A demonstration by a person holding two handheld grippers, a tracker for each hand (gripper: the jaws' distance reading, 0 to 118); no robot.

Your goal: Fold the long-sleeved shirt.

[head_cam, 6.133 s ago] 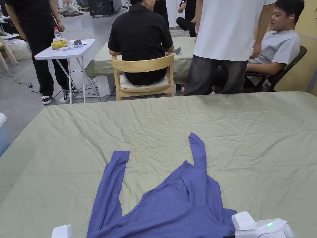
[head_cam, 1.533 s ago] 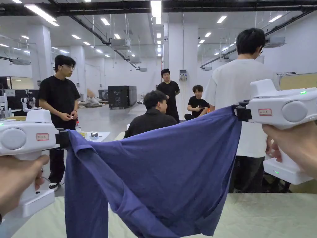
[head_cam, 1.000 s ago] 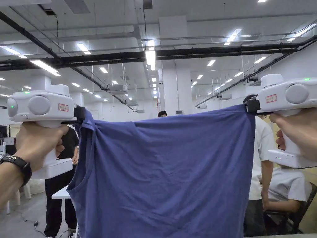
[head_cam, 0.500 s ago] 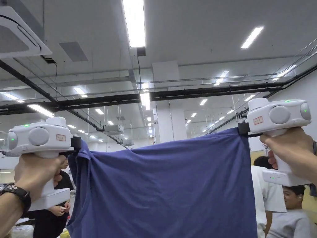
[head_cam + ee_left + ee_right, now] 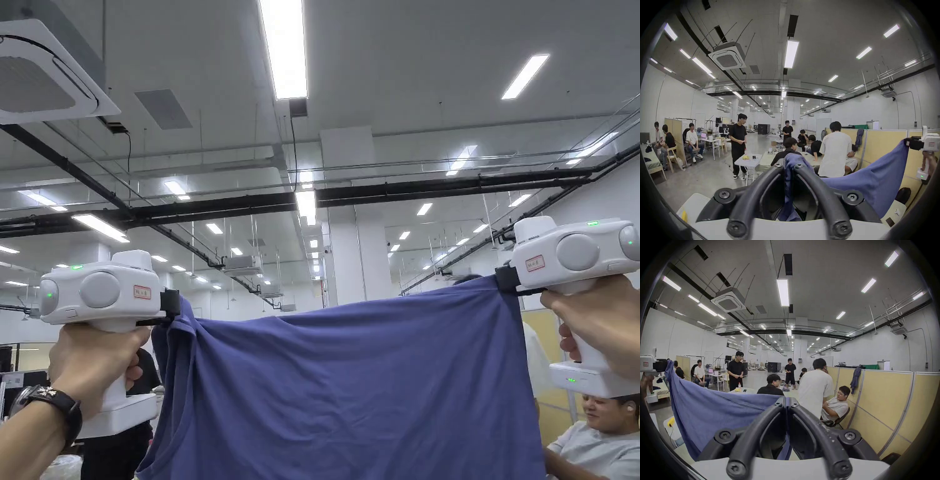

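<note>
High in the air, in front of the person's head, the blue long-sleeved shirt [image 5: 350, 387] hangs spread between two hand-held grippers. The left gripper [image 5: 172, 308] has both jaws closed on a bunched corner of the fabric, and the right gripper [image 5: 505, 279] is likewise clamped on the opposite corner; each gripper view shows cloth pinched between its own jaws. Holding the two corners well apart and at nearly the same level keeps the top edge taut, so, in all likelihood, the cloth can fall straight and shed its wrinkles before being laid flat for folding. No fold is yet made.
</note>
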